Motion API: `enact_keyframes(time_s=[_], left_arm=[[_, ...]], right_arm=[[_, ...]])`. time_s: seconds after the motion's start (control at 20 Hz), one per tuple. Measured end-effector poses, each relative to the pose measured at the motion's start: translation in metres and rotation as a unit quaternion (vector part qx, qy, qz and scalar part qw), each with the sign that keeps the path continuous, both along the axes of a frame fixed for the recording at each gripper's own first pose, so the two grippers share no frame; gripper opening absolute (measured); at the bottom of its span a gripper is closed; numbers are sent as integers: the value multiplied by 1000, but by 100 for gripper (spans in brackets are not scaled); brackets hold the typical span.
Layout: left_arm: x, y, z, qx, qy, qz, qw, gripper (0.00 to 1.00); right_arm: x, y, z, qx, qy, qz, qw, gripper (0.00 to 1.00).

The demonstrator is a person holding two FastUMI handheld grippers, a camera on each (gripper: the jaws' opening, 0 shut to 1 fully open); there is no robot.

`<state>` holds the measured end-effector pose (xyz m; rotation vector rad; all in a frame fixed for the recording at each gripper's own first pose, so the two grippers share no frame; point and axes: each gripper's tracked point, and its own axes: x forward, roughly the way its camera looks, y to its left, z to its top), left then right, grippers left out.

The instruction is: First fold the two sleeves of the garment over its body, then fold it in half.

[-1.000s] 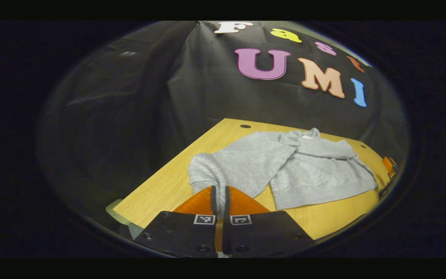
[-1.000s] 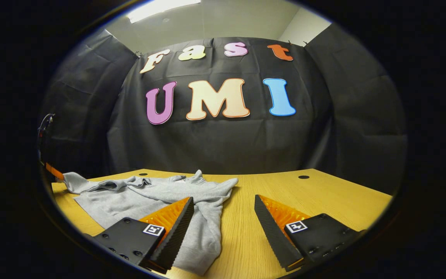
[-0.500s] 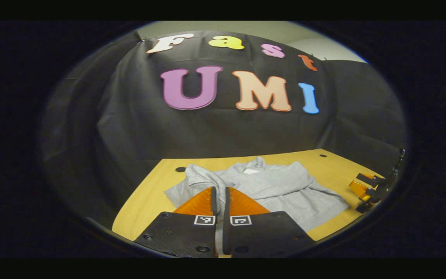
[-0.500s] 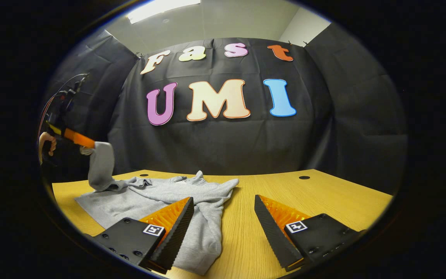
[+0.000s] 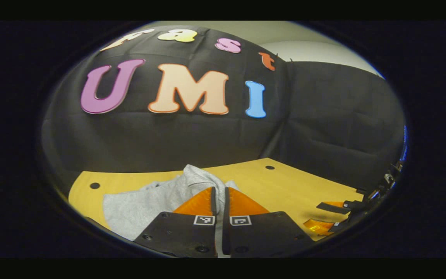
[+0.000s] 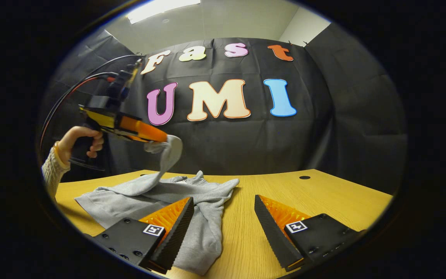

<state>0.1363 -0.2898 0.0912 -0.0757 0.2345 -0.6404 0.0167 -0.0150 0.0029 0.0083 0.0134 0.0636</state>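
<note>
A grey sweatshirt (image 6: 145,197) lies on the wooden table (image 6: 323,197), its body spread to the left. In the right gripper view the left gripper (image 6: 163,138) hangs above the garment, shut on the end of one sleeve (image 6: 168,155), which rises from the table in a strip. In the left gripper view that gripper (image 5: 219,192) has its fingers pressed together on grey cloth (image 5: 192,180). My right gripper (image 6: 223,201) stands open low over the table, its left finger over the folded right sleeve (image 6: 207,228), nothing held. It also appears far right as the right gripper (image 5: 329,215).
A hand (image 6: 79,141) in a cream sleeve holds the left gripper, with cables running up from it. The table has round holes (image 6: 303,177) near its back edge. Bare wood lies to the right of the sweatshirt. Black cloth walls stand behind the table.
The left gripper has lifted the sleeve end off the table and carried it up and rightwards over the sweatshirt's body. The right gripper has stayed still and open.
</note>
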Motion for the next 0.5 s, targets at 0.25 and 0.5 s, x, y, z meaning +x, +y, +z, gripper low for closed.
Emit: enact_keyframes(time_s=[0.25,0.5], left_arm=[[36,-55,-60,19,39,-13,999,0],[48,-76,-108,34,88,-21,995,0]], right_arm=[[-1,0,0,0,0,2,1000,97],[1,1,0,1,0,5,1000,97]])
